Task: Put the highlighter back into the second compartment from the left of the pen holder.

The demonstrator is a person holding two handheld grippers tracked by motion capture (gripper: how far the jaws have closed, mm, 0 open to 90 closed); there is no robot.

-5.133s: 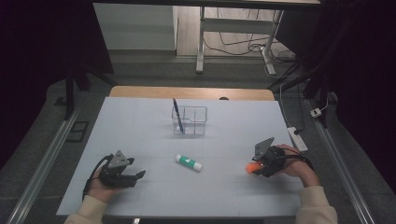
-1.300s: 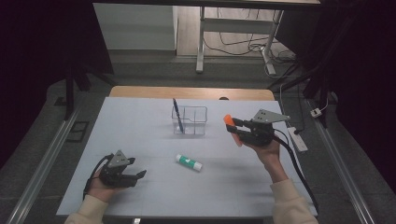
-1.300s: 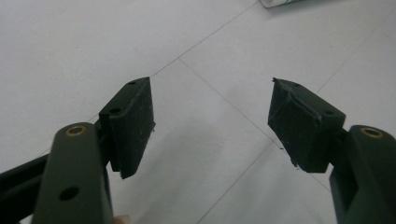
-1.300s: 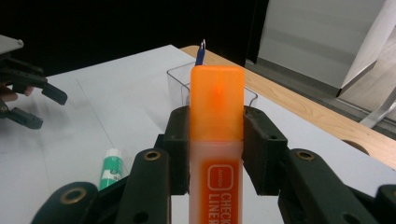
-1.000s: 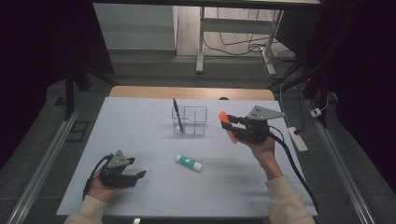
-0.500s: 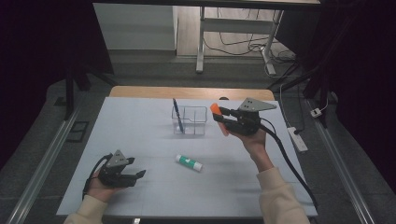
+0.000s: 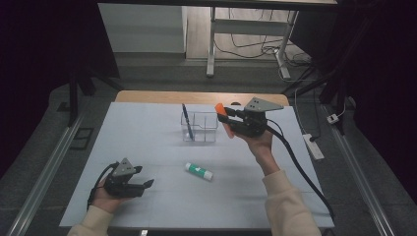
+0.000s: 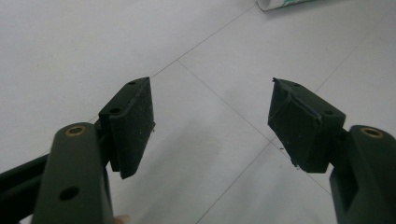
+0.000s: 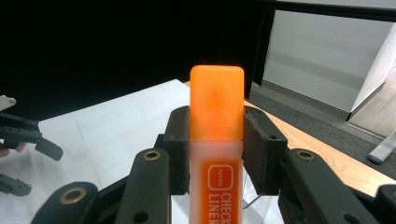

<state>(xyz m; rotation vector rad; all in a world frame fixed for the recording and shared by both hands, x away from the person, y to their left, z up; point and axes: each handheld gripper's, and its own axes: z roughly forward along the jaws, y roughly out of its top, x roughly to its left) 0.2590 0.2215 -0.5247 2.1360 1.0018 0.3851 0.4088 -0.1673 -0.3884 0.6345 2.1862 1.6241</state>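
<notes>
**Marker gripped, held up beside the clear organizer**

Near edge first: my left gripper sits low on the white table close to the front-left corner, jaws spread wide with nothing between them. In the left gripper view I see bare tabletop between the pads. Plenty of free surface around it, front edge just behind the hand.

Mid-table: glue stick lies flat, roughly centred, well apart from both grippers. Its end shows at the top of the left gripper view. It lies to the right of the left gripper and nearer than the organizer.

Right gripper is lifted off the table, jaws clamped on the orange marker, cap end sticking out past the pads. In the high view the marker sits just right of the clear organizer; touching or a small gap, I can't tell from this angle.

The organizer has a dark pen standing tilted in its left compartment. Behind it is the bare wooden strip of the far table edge. The right side of the table is open, with the right gripper's cable trailing off that edge.
</notes>
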